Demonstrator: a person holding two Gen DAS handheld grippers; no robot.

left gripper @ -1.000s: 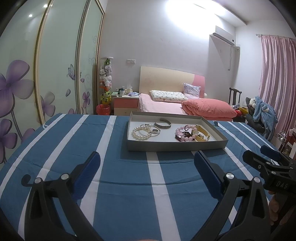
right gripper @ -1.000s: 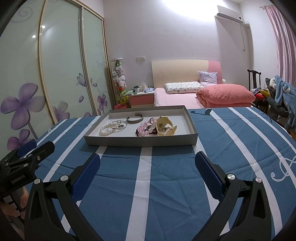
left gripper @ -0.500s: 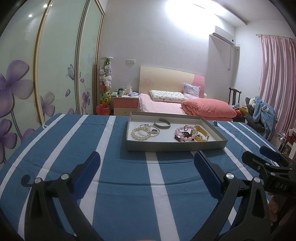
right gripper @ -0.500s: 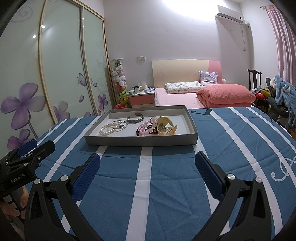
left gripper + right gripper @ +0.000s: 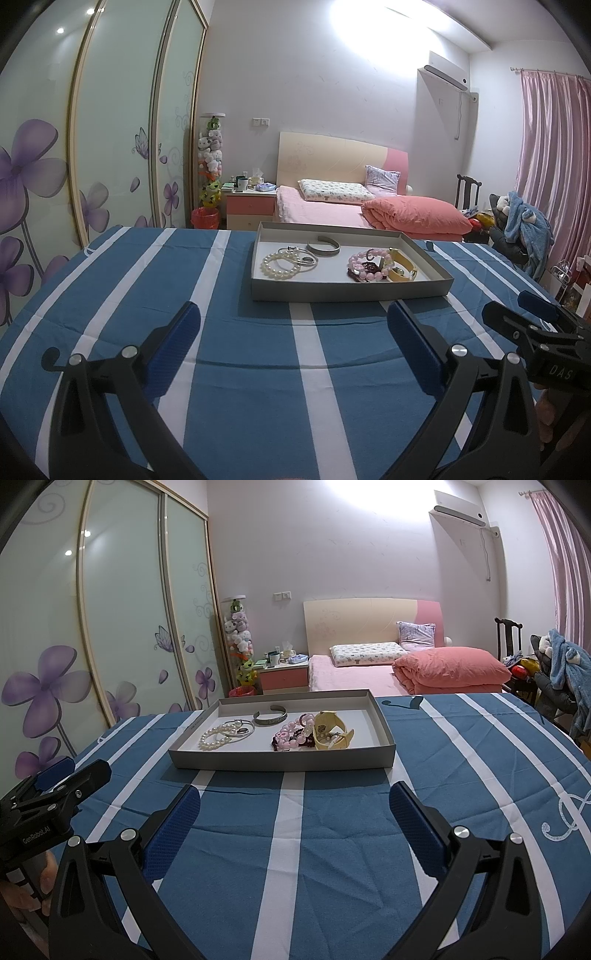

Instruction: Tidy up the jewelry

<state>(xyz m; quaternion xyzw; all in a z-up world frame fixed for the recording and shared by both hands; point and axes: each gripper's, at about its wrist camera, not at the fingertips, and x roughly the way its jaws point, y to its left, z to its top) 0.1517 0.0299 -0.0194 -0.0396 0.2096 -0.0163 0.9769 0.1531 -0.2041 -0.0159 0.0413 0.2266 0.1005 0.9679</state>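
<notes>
A shallow grey tray (image 5: pixel 351 291) (image 5: pixel 280 760) sits on the blue striped cloth ahead of both grippers. In it lie a pearl bracelet (image 5: pixel 279 266) (image 5: pixel 214 738), a thin silver bangle (image 5: pixel 301 256) (image 5: pixel 240 728), a grey cuff (image 5: pixel 323 245) (image 5: pixel 269 716), pink beads (image 5: pixel 365 264) (image 5: pixel 291 736) and a yellow watch (image 5: pixel 400 267) (image 5: pixel 332 733). My left gripper (image 5: pixel 293 332) is open and empty, short of the tray. My right gripper (image 5: pixel 295 812) is open and empty, also short of it. Each shows at the other view's edge, the right gripper (image 5: pixel 517 317) and the left gripper (image 5: pixel 70 771).
The blue cloth with white stripes (image 5: pixel 129 295) (image 5: pixel 480 775) covers the table out to its edges. Behind stand a pink bed (image 5: pixel 332 214), a nightstand (image 5: pixel 249 206), sliding wardrobe doors (image 5: pixel 110 147) and a chair with clothes (image 5: pixel 524 225).
Both grippers have stayed open and almost still. The tray has barely shifted in either view.
</notes>
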